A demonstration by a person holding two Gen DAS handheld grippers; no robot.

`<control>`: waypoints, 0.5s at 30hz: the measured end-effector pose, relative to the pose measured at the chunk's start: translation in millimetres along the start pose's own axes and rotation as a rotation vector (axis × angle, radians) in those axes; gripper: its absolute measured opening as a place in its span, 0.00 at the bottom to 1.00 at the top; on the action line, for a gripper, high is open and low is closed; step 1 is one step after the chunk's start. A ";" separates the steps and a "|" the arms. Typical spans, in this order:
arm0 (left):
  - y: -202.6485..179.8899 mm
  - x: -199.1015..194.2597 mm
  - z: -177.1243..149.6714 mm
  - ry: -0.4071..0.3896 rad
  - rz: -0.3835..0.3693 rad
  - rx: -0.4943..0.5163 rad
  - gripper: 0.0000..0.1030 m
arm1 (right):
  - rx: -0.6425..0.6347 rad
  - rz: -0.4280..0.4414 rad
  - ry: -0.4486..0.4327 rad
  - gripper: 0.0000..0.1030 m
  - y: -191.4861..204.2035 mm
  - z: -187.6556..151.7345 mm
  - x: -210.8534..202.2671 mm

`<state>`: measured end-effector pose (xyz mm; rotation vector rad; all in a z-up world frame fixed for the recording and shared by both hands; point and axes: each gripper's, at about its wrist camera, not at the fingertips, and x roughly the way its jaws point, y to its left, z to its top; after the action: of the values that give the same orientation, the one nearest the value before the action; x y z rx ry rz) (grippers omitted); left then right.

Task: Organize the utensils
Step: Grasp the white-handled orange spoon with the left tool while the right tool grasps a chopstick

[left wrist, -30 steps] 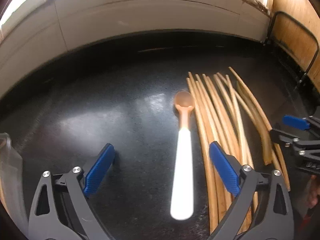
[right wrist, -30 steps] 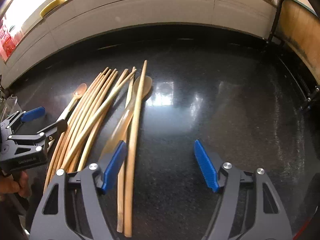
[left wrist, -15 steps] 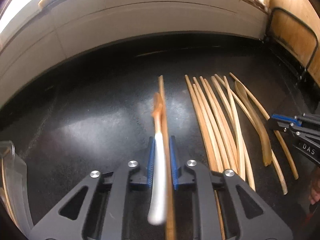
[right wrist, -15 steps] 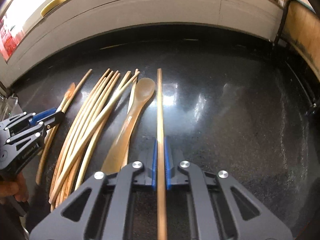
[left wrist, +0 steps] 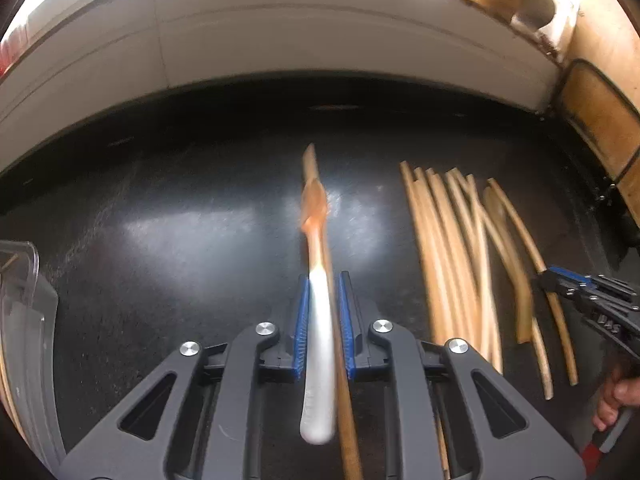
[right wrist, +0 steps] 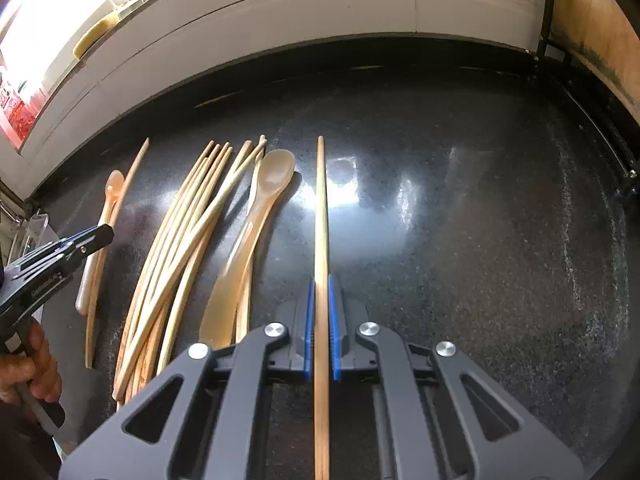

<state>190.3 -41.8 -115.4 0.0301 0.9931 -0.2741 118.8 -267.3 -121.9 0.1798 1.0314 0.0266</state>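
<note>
My left gripper is shut on a white-handled spoon with an orange bowl, and a wooden chopstick is pinched alongside it. Both point away from me above the black counter. My right gripper is shut on a single wooden chopstick that points straight ahead. A bundle of chopsticks lies between the two grippers, with an amber spoon on its right side. In the right wrist view the left gripper shows at the left edge with its spoon.
A clear plastic container stands at the left edge of the counter. A white tiled wall runs along the back. A wooden board in a black rack stands at the right. A hand holds the left gripper's handle.
Both grippers went from open to shut, the left on the spoon and a chopstick, the right on one chopstick. The left one has since shifted left, away from the bundle.
</note>
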 end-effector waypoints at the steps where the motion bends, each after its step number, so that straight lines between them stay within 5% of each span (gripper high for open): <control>1: 3.4 1.5 0.5 0.000 0.001 -0.018 0.15 | 0.001 -0.004 -0.001 0.07 -0.9 -0.7 -0.6; 15: 10.4 6.8 -2.5 -0.003 0.028 0.023 0.16 | -0.037 -0.069 -0.019 0.07 -0.2 -0.8 1.9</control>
<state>194.3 -32.9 -123.4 0.0638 0.9856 -0.2600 119.0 -267.1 -123.9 0.1101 1.0168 -0.0183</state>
